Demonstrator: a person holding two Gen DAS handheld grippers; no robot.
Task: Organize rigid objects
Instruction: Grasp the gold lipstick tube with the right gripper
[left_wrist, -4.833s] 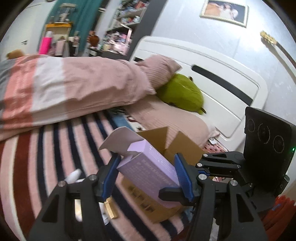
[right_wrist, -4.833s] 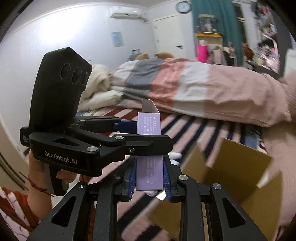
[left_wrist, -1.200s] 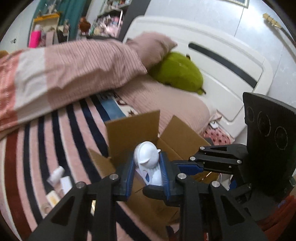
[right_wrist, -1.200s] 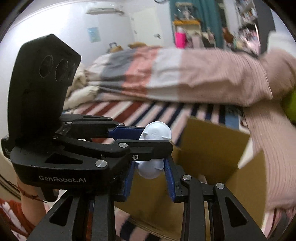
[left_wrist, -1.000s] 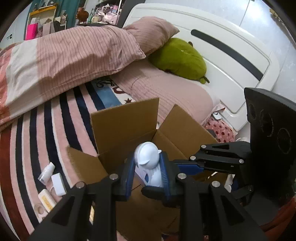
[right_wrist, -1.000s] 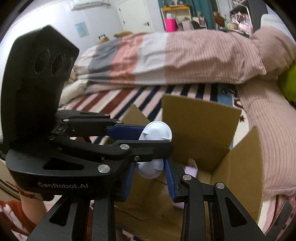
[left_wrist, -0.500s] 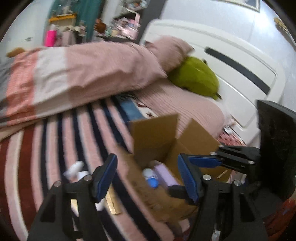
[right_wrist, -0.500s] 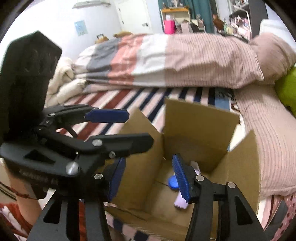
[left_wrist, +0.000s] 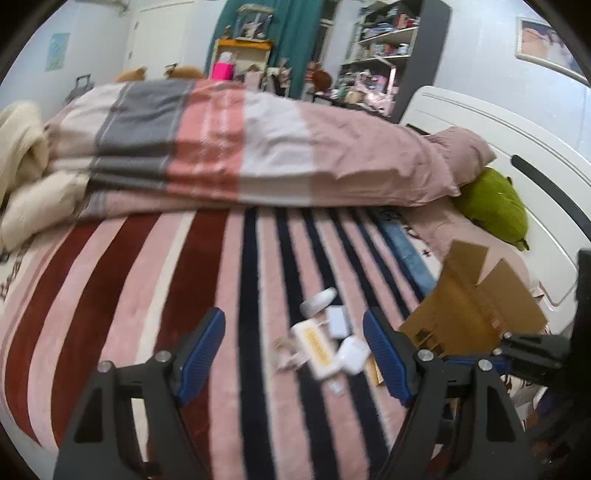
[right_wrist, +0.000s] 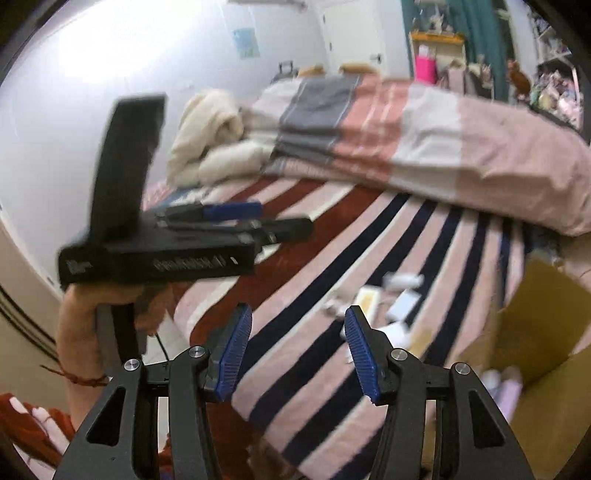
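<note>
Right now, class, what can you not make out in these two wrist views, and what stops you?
- Box inside: left view, its own flaps hide it.
- Box contents: right view, pale shapes, blurred and partly cut by the wall.
- Label on the yellow pack: too blurred.
- Small items on the blanket: right view, motion blur.
- Left gripper's lettering: smeared.

Motion blur smears the small items (right_wrist: 388, 306) on the striped bed and the left claw (right_wrist: 236, 218) beyond legibility, while the cardboard box (right_wrist: 532, 332) runs off frame right, contents indistinct.
</note>
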